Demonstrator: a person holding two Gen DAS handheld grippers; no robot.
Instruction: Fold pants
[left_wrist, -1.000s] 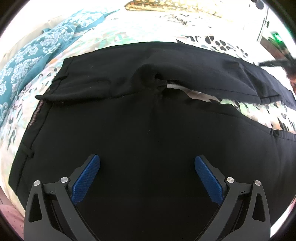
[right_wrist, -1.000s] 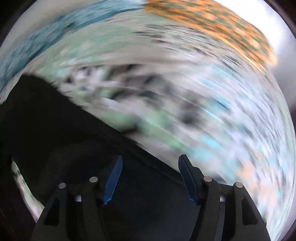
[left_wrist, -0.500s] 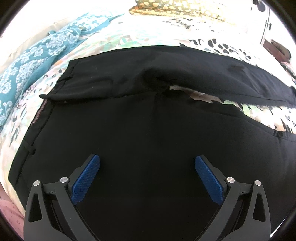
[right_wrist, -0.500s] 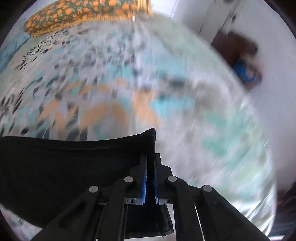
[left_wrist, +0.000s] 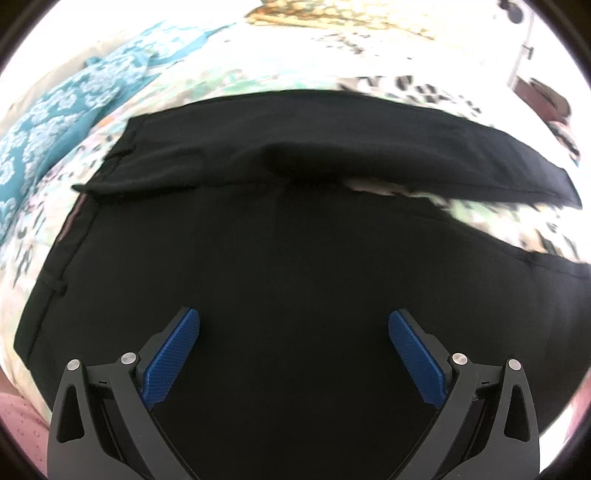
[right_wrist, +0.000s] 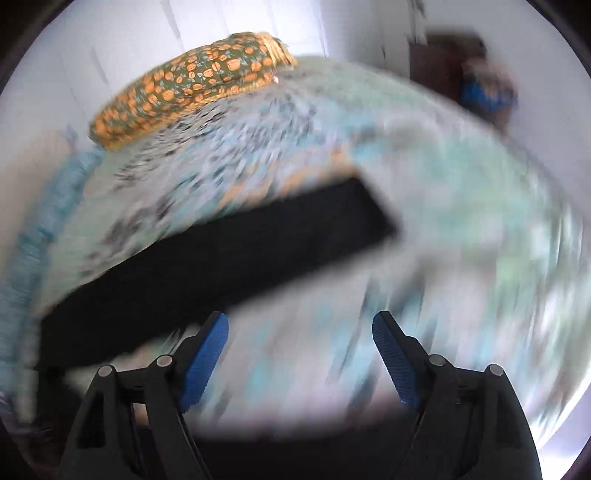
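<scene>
A bed covered by a pale floral-print sheet (left_wrist: 229, 81) filled both views, and a pair of black woven trousers (left_wrist: 295, 258) lay spread flat across it, taking up most of the left wrist view from nine o'clock to three o'clock. The far leg (left_wrist: 406, 158) ran as a long dark band toward two o'clock, ending in a squared hem (right_wrist: 369, 218) that the blurred right wrist view showed at about one o'clock, with a wedge of sheet showing between it and the near leg. A teal patterned cloth (left_wrist: 55, 122) sat bunched at ten o'clock, and an orange-and-green flowered pillow (right_wrist: 192, 85) lay at eleven o'clock by the wall. The left gripper (left_wrist: 293, 354) hung released over the seat of the trousers, blue pads wide apart with only cloth beneath them. The right gripper (right_wrist: 299, 354) had its jaws opening, nothing between them, the hem lying free ahead. I judged the legs to be laid out and the lengthwise fold not yet made; the next move likely called for pinching one leg's edge and carrying it over the other, hems matched
</scene>
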